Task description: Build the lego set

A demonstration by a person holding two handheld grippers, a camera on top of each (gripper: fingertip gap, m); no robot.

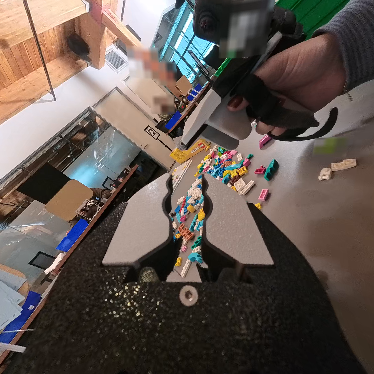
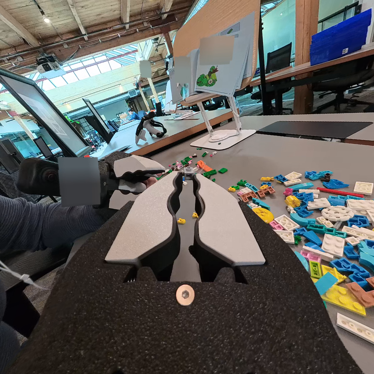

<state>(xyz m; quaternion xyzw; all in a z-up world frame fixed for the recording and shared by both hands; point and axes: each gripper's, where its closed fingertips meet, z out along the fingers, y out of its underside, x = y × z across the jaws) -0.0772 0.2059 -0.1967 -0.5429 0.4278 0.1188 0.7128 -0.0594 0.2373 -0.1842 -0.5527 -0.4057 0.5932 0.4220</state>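
My right claw [image 2: 188, 175] pinches a grey brick [image 2: 188, 173] above the counter [image 2: 283, 157]; my left claw [image 1: 187, 178] is spread, empty, over the loose bricks [image 1: 222, 168].

Right tongs [image 2: 187, 178]: fingers [image 2: 147, 218] showing matt, grainy grey plastic; body looking like rough black foam.
Bench [image 2: 283, 153]: looking smooth, matt grey.
Bricks [image 2: 332, 222]: shining as glossy plastic.
Ceiling beams [image 1: 97, 32]: showing bare wood.
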